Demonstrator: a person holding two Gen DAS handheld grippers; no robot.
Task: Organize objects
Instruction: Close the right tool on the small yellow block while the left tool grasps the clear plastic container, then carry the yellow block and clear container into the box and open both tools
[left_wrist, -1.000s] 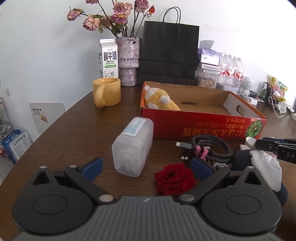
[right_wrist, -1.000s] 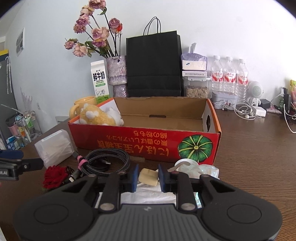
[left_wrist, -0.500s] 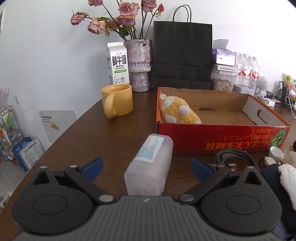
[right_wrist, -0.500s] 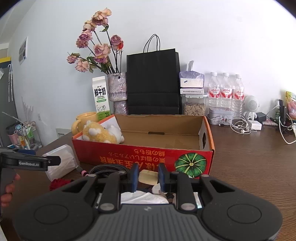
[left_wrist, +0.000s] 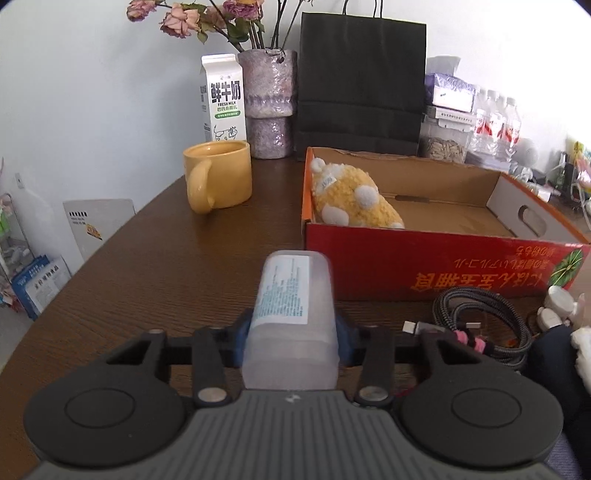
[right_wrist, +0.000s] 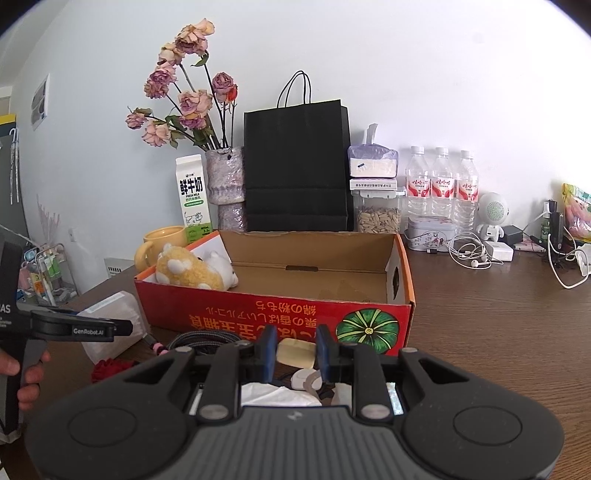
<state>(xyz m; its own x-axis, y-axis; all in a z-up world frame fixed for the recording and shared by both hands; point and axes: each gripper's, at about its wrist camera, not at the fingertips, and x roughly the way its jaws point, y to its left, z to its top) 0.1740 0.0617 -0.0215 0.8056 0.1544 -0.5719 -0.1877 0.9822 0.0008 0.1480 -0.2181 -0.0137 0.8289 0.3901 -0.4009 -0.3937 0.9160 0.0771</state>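
My left gripper (left_wrist: 291, 343) is shut on a translucent white plastic container (left_wrist: 293, 317) with a printed label, lying on the brown table. The red cardboard box (left_wrist: 436, 269) stands just beyond it with a yellow plush toy (left_wrist: 351, 199) in its left end. My right gripper (right_wrist: 295, 354) has its jaws nearly closed, with a beige block (right_wrist: 295, 352) seen between them; whether they touch it I cannot tell. The box (right_wrist: 280, 317) and plush (right_wrist: 195, 271) show ahead of it. The container (right_wrist: 110, 321) and the left gripper show at the left.
A coiled braided cable (left_wrist: 484, 325), white caps (left_wrist: 557, 302) and a red rose (right_wrist: 110, 369) lie in front of the box. A yellow mug (left_wrist: 218, 177), milk carton (left_wrist: 223, 98), vase (left_wrist: 269, 103), black bag (left_wrist: 362, 85) and water bottles (right_wrist: 439, 192) stand behind.
My left gripper moved forward and left over the container and closed on it. The right gripper rose a little with its jaws unchanged.
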